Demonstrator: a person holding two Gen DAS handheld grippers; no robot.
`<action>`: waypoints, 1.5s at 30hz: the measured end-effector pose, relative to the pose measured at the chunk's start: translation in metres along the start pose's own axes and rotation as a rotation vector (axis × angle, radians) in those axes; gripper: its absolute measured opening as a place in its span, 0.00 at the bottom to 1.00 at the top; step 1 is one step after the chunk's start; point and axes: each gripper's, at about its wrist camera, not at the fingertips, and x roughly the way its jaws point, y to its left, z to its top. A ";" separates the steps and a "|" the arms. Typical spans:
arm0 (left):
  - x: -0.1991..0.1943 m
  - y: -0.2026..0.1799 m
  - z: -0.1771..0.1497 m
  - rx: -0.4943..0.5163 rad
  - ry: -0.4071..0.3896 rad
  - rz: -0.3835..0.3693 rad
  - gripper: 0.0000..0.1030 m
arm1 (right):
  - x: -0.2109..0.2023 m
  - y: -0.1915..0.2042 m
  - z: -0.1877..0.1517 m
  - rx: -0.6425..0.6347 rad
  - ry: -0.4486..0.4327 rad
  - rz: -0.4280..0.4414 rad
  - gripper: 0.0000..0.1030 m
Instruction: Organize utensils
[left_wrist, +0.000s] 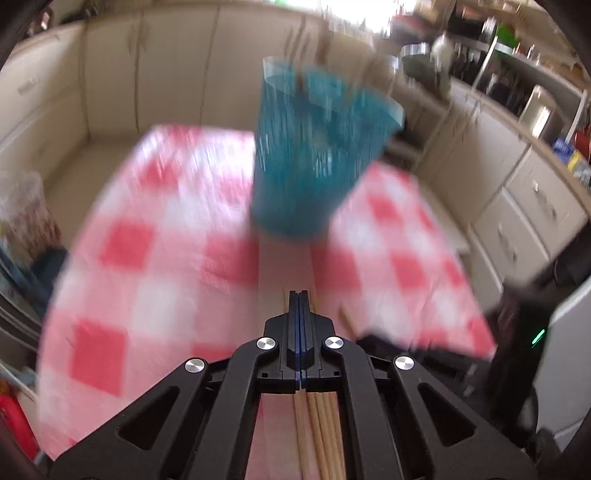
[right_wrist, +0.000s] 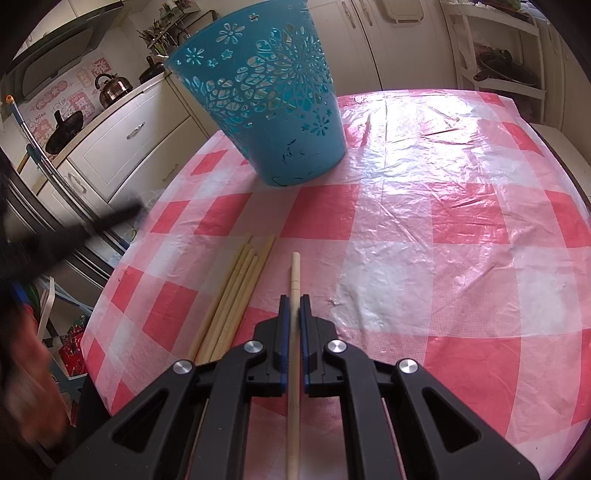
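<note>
Wooden chopstick (right_wrist: 295, 280) pinched lengthwise between right gripper (right_wrist: 294, 301) pads; left gripper (left_wrist: 298, 295) clenched empty.

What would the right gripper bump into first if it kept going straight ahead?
Probably the checked tablecloth, since the right gripper, shut on a chopstick, points downward. The blue basket stands beyond, slightly left.

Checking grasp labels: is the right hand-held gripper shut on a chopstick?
Yes: the right hand-held gripper has its pads closed on a single wooden chopstick.
</note>
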 end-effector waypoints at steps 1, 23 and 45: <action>0.012 -0.003 -0.006 0.029 0.051 0.025 0.00 | 0.000 0.000 0.000 -0.001 0.000 -0.001 0.06; 0.038 -0.015 -0.016 0.061 0.150 0.088 0.07 | -0.001 -0.001 0.001 0.003 0.000 0.004 0.06; -0.099 -0.045 0.048 0.143 -0.201 -0.094 0.04 | -0.002 -0.002 0.000 0.010 0.001 0.012 0.06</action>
